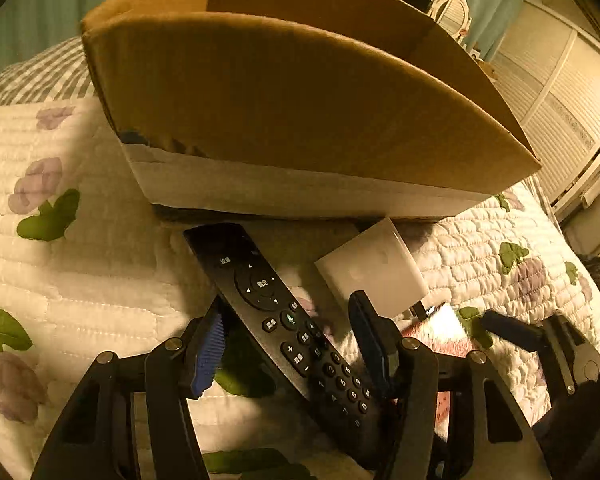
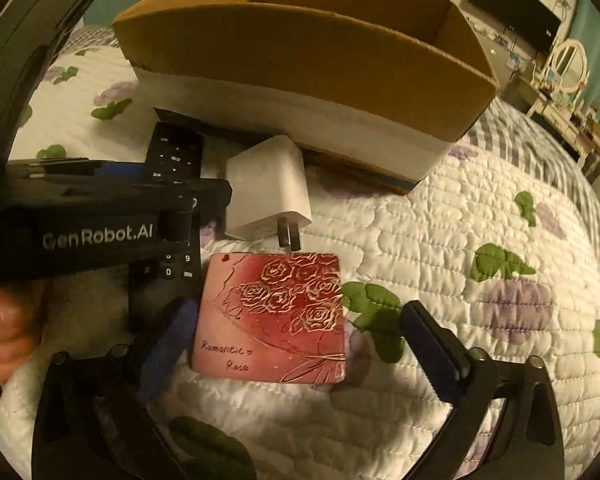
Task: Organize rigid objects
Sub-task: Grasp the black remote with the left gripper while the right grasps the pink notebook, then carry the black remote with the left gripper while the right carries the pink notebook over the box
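A black remote control [image 1: 284, 312] lies on the quilt in front of an open cardboard box [image 1: 300, 100]. My left gripper [image 1: 288, 328] is open, its fingers on either side of the remote without gripping it. A white plug charger [image 1: 374, 270] lies right of the remote. In the right wrist view, a pink "Romantic Rose" tin [image 2: 276, 320] lies below the charger [image 2: 266, 188], next to the remote [image 2: 172, 152]. My right gripper [image 2: 296, 332] is open around the tin. The left gripper body [image 2: 100, 216] covers the remote's middle. The box [image 2: 308, 68] stands behind.
Everything lies on a white quilted bedspread with purple flowers [image 2: 480, 240]. A black TV [image 2: 516, 20] and a white dresser with an oval mirror [image 2: 564, 68] stand at the back right. White cabinet doors [image 1: 560, 100] are at the right.
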`<action>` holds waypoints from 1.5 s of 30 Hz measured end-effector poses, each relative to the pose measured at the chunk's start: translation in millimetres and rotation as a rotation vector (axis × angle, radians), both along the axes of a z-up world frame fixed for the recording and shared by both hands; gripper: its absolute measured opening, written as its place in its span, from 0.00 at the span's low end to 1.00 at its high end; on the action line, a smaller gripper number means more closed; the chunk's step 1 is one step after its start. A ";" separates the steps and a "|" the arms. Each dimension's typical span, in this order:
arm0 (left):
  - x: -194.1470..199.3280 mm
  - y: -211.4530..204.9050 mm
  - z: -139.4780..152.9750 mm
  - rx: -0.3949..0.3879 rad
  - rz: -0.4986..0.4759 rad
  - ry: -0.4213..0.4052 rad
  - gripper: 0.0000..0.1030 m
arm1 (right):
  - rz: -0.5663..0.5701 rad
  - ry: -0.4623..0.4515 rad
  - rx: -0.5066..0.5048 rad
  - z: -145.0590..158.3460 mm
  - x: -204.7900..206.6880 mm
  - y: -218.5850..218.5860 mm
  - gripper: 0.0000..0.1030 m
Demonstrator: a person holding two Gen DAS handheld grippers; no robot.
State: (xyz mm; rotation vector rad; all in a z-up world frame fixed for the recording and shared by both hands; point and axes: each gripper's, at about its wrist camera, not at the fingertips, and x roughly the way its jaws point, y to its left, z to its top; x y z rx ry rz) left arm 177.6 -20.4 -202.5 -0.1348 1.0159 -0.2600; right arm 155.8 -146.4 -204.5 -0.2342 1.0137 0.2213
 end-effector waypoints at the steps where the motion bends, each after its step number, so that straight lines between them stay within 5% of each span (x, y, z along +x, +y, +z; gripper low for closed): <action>1: -1.5 1.0 -0.7 -0.007 0.002 0.004 0.36 | 0.004 0.010 0.011 -0.7 0.3 -0.1 0.71; 5: -3.1 8.8 -3.9 -0.043 0.013 0.033 0.36 | 0.017 0.011 -0.030 -5.2 -1.9 7.6 0.69; 11: 9.9 -4.3 -3.1 0.015 0.016 0.057 0.39 | -0.036 0.010 -0.028 -5.0 -6.9 -1.6 0.69; 19: -8.6 -8.7 4.0 0.015 0.002 0.010 0.32 | -0.076 0.001 -0.085 -8.5 -6.9 -5.5 0.69; 36: -92.3 18.0 74.7 -0.069 0.002 -0.185 0.20 | -0.095 -0.115 0.092 45.4 -49.0 -19.7 0.69; 45: -117.7 12.5 114.5 -0.019 -0.004 -0.290 0.19 | -0.109 -0.209 0.122 83.4 -74.3 -22.4 0.69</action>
